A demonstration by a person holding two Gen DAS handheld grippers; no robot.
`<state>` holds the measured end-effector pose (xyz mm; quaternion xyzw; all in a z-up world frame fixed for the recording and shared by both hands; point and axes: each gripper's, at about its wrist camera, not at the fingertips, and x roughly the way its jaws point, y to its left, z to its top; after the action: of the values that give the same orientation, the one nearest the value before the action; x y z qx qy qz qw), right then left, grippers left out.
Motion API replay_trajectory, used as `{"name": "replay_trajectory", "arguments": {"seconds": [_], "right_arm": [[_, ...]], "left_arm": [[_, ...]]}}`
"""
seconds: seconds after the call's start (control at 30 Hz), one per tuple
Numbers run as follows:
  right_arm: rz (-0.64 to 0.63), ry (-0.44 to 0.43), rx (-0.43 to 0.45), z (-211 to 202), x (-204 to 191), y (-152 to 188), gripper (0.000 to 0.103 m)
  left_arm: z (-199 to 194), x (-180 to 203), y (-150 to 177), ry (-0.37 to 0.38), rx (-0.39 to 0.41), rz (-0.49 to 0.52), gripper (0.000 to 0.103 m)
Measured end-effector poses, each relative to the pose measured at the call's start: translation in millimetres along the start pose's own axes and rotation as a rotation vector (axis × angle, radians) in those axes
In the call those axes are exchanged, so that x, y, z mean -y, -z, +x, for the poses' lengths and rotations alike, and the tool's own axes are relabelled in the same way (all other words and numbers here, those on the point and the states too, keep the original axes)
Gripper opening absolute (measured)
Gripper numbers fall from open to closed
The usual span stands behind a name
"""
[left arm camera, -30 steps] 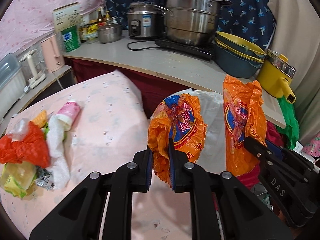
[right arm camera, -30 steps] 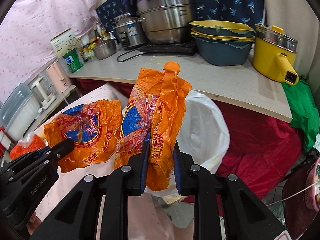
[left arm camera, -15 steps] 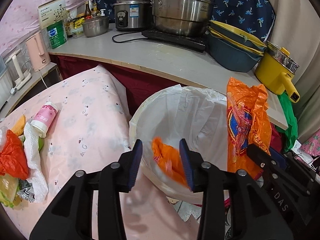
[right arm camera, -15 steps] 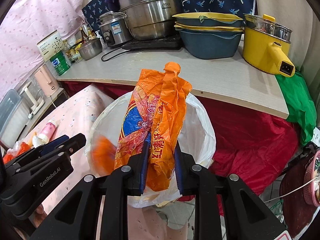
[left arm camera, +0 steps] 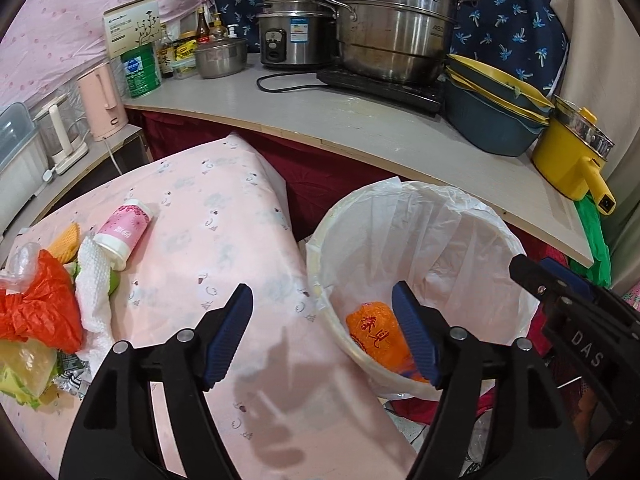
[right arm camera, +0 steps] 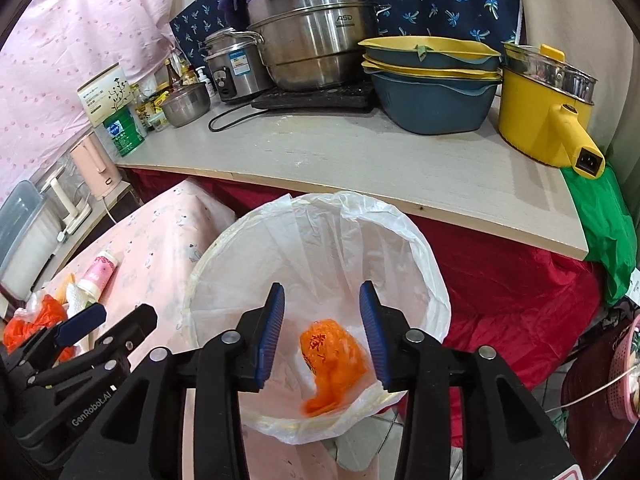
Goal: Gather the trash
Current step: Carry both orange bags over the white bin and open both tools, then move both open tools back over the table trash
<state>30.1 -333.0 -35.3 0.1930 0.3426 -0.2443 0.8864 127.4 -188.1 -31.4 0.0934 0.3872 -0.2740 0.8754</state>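
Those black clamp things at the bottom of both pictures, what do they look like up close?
Both the left gripper and right gripper are black plastic with silver rivets and ribbed blue pads inside the fingers. White lettering reads "GenRobot.AI" on the left, "DAS" on the right. No cables or sleeves visible.

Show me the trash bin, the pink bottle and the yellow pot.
trash bin (right arm camera: 434, 280): right wrist view, liner rim.
pink bottle (left arm camera: 127, 227): left wrist view, its label.
yellow pot (right arm camera: 532, 120): right wrist view, its side wall.

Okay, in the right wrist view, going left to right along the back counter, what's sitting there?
Green can → small steel bowl → rice cooker → big steel steamer pot → stacked blue and yellow basins → yellow electric pot.
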Motion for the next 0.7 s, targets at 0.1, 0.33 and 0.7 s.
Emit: {"name": "replay_trajectory", "arguments": {"seconds": [0.1, 0.33, 0.7], "right_arm": [[-0.003, -0.008, 0.009, -5.0, -5.2, -1.1, 0.044], [-0.020, -0.026, 0.029, -19.9, -21.6, -1.2, 0.047], [-0.080, -0.080, 0.061, -46.8, -61.4, 4.6, 0.051]], "left_arm": [[-4.0, -7.1, 2.1, -0.012, 0.004, -0.013, 0.069], [-19.4, -25.4, 6.0, -0.032, 0.019, -0.050, 0.069], [-52.9, -65.2, 19.9, -0.081, 0.045, -0.112, 0.069]]}}
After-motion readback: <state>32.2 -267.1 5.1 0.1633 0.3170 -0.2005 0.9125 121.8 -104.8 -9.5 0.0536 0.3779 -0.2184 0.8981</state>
